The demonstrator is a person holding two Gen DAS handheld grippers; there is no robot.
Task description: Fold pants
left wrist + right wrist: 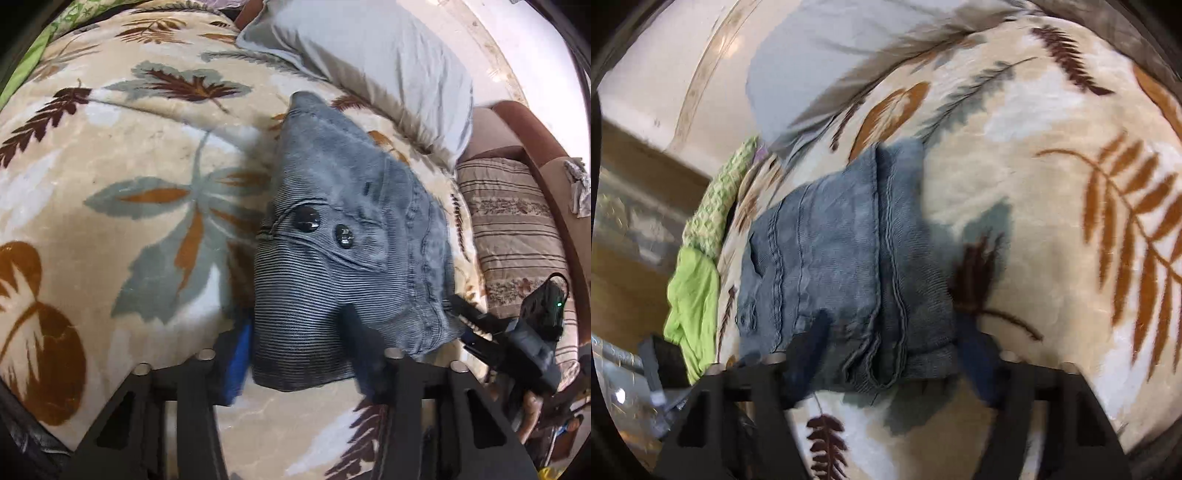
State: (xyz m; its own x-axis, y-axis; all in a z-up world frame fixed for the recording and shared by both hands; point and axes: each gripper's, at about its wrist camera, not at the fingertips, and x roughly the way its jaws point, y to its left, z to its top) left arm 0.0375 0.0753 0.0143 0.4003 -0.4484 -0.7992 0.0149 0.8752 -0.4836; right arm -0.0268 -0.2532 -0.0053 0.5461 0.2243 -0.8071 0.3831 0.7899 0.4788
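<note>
The blue-grey corduroy pants [332, 206] lie folded into a compact flat bundle on a cream blanket with a leaf print [110, 184]. Two dark buttons [306, 219] show on the top layer. My left gripper [295, 325] straddles the bundle's near left end. Its blue-padded finger [236, 354] sits beside the edge and the other rests over the flat fabric, open. My right gripper [476, 325] reaches the bundle's near right corner. In the right wrist view the pants [842, 258] lie between that gripper's [895, 321] spread fingers, with unpinched cloth.
A grey pillow [369, 62] lies just beyond the pants. A striped brown cushion [517, 229] sits off the bed's right side. Green cloth [694, 288] is bunched at the blanket's left edge. A hand [532, 410] holds the right gripper.
</note>
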